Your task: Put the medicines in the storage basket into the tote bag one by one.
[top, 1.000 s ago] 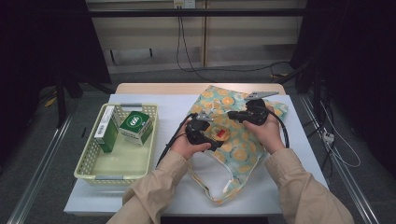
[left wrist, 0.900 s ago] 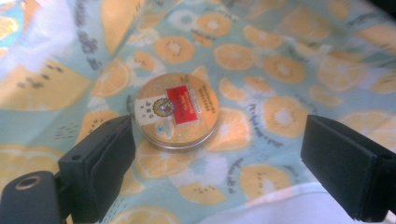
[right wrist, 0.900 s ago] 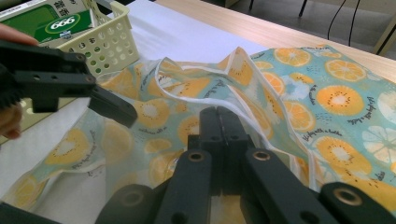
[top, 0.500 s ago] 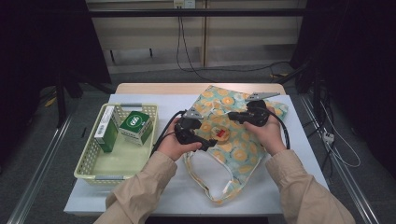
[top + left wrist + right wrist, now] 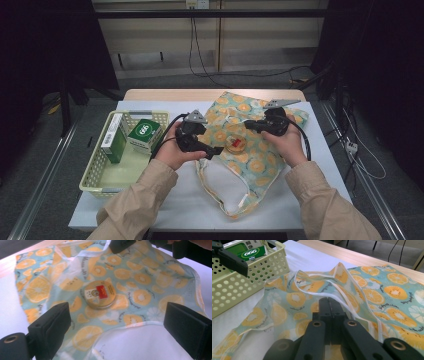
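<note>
Fruit-print cloth bag [image 5: 252, 150]: pale teal with orange slices, lying flat toward the table's [image 5: 330, 165] right edge. Round tin [image 5: 99, 294] with red label resting on it. Left gripper [image 5: 212, 150]: raised over the bag, jaws wide apart, gripping nothing. Right gripper [image 5: 329, 308]: low, near level, jaws closed on the bag's white-trimmed edge.

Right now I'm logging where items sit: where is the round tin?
The round tin lies on the fruit-print bag mid-table in the high view, between the left gripper and the right gripper.
</note>
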Tool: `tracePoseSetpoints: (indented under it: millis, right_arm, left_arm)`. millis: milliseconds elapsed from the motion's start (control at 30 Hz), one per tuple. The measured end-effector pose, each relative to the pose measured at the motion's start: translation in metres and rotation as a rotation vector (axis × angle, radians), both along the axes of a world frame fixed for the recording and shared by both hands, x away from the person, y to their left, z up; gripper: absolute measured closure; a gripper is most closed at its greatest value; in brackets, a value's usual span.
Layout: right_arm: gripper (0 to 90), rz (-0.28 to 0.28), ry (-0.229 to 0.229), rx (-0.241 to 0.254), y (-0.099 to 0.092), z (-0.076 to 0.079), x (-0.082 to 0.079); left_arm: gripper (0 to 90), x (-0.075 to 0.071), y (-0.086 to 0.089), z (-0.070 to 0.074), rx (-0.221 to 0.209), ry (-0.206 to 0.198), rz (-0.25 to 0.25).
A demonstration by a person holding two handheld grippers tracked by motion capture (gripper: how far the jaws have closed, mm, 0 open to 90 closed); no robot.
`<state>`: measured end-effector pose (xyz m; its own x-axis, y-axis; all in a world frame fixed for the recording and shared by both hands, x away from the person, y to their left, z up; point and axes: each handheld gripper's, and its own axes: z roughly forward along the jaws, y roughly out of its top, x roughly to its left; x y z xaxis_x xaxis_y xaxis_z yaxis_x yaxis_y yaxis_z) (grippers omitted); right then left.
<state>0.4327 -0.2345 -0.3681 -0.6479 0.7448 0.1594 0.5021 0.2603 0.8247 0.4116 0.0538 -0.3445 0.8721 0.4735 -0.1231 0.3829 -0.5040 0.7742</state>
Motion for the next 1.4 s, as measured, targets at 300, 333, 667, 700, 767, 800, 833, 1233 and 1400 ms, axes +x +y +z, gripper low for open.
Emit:
tracePoseSetpoints:
  millis: [300,333,667,700,767,800,833,1233,1400]
  right_arm:
    - [90.0,0.000,0.001,0.001,0.001,0.001,-0.001]
    - [90.0,0.001,0.002,0.000,0.001,0.001,-0.001]
    - [90.0,0.004,0.005,0.003,0.003,0.000,-0.001]
    - [90.0,0.004,0.006,0.003,0.003,0.000,-0.001]
    - [90.0,0.005,0.004,0.003,0.003,-0.001,-0.001]
    - [90.0,0.005,0.005,0.002,0.003,-0.001,-0.001]
    - [90.0,0.005,0.005,0.001,0.003,-0.001,-0.001]
    - [90.0,0.003,0.005,0.004,0.002,-0.001,-0.002]
    - [90.0,0.006,0.007,0.002,0.003,-0.001,-0.002]
  left_arm:
    - [6.8,0.000,0.021,0.010,0.012,-0.010,0.013]
    - [6.8,0.000,0.024,0.011,0.024,-0.011,0.012]
    - [7.2,0.004,0.050,0.014,0.040,-0.014,0.040]
    - [7.3,0.004,0.053,0.014,0.040,-0.012,0.045]
    - [7.5,0.005,0.058,0.015,0.050,-0.018,0.051]
    - [7.5,0.005,0.061,0.015,0.044,-0.010,0.057]
    - [7.6,0.006,0.064,0.015,0.046,-0.014,0.062]
    - [9.1,0.019,0.106,0.012,0.063,-0.006,0.143]
    - [9.1,0.027,0.122,0.004,0.069,0.005,0.187]
